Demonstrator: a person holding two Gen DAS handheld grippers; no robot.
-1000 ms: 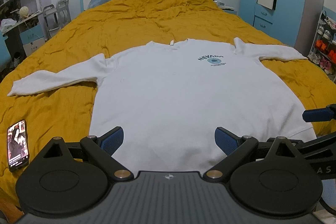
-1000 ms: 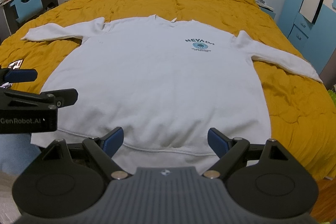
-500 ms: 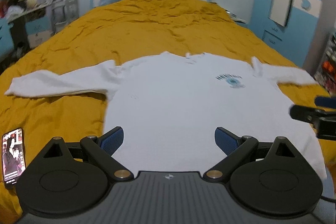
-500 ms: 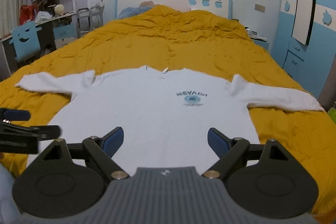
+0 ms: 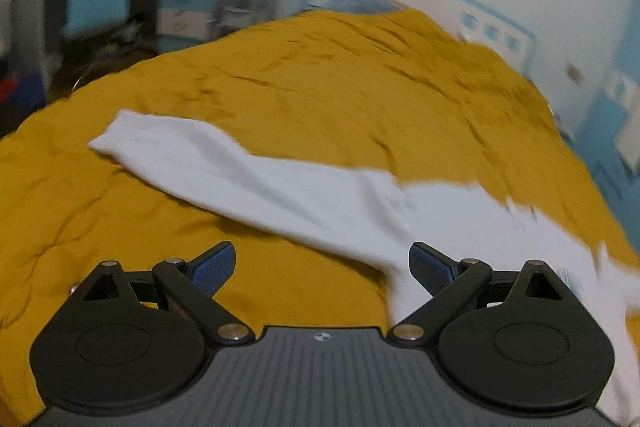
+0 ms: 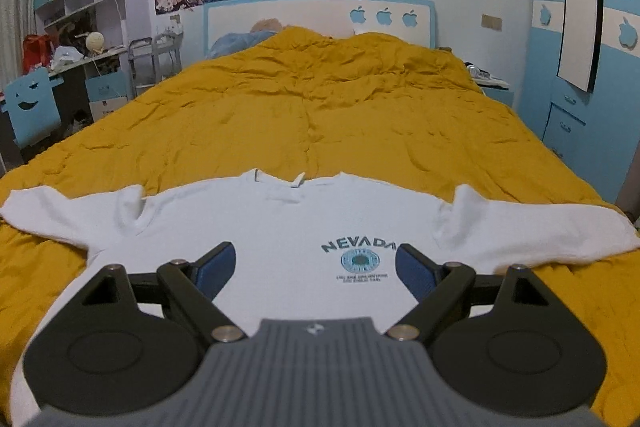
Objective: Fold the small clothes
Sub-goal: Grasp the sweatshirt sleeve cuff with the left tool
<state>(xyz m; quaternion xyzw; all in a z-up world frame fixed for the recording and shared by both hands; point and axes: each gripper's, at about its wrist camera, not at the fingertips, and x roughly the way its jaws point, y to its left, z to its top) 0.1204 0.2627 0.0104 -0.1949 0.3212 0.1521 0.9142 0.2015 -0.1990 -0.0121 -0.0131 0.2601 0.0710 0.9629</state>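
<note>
A white long-sleeved sweatshirt (image 6: 304,223) with a blue NEVADA print (image 6: 359,247) lies flat, front up, on the yellow bedcover (image 6: 320,107), both sleeves spread out sideways. In the left wrist view its left sleeve (image 5: 224,167) stretches across the cover, cuff toward the far left. My left gripper (image 5: 322,265) is open above the cover near that sleeve's armpit, holding nothing. My right gripper (image 6: 316,269) is open over the chest of the sweatshirt, with nothing between its fingers.
A white and blue headboard (image 6: 320,15) with a blue pillow (image 6: 236,41) closes the far end of the bed. A desk, blue chair (image 6: 30,107) and shelves stand to the left. Blue wardrobe drawers (image 6: 568,119) stand to the right.
The left gripper has swung left, from facing the sweatshirt's body to facing its left sleeve; the view is blurred by motion. The right gripper has moved forward over the chest. Both stay open.
</note>
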